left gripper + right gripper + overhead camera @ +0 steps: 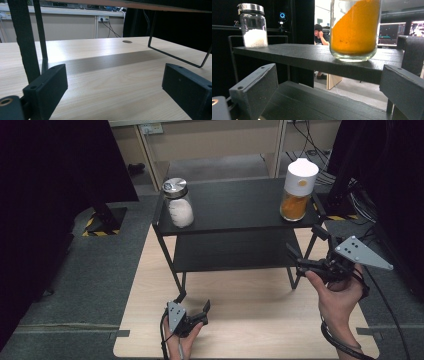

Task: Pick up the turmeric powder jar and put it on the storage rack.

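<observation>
A black two-tier shelf point(235, 205) stands on the wooden table point(245, 320). On its top board, a silver-lidded glass jar of white powder point(178, 202) stands at the left and a white-lidded jar of orange powder point(298, 190) at the right. My left gripper point(193, 301) rests low near the table's front edge, open and holding nothing; in the left gripper view its jaws point(115, 85) frame bare wood. My right gripper point(303, 240) is open beside the shelf's right end, below the orange jar point(354, 30). The white jar point(255, 27) stands farther off along the top board point(299, 56).
The shelf's lower board point(317, 105) lies just ahead of my right gripper's jaws. Thin black shelf legs point(25, 37) rise close to my left gripper, and a wire foot point(175, 56) sits farther right. Grey floor and dark curtains surround the table. A person point(320, 32) sits far behind.
</observation>
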Demonstrator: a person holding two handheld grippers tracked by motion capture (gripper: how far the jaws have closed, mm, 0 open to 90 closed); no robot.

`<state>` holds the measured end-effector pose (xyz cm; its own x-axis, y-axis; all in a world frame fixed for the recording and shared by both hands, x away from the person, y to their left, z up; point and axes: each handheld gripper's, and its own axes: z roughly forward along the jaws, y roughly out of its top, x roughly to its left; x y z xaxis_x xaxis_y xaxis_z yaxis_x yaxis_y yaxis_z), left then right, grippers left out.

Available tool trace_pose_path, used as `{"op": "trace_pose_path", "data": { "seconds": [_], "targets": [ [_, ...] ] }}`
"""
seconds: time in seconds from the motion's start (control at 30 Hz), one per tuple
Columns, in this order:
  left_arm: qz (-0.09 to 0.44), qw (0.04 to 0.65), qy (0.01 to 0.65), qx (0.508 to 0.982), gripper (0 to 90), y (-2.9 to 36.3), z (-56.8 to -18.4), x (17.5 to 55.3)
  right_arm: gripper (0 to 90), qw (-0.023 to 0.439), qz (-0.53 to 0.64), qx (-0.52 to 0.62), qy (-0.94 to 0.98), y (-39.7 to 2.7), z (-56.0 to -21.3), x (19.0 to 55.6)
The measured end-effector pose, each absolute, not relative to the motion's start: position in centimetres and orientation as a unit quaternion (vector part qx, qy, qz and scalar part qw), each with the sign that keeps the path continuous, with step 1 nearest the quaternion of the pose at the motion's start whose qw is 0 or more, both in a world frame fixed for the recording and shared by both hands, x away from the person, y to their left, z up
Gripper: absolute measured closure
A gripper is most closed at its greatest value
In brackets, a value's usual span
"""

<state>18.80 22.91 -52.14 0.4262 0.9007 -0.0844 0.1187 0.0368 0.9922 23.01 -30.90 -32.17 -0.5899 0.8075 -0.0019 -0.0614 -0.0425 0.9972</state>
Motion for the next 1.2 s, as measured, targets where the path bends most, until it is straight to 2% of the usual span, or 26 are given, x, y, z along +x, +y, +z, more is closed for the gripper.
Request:
{"op": "trace_pose_path", "data": {
  "seconds": [1.2],
  "targets": [
    [0.335,0.585,0.418,0.609,5.7,22.9,-52.1,18.8,2.0,0.305,0.646,0.319,0.623,-32.3,-36.0,22.2]
  ]
}}
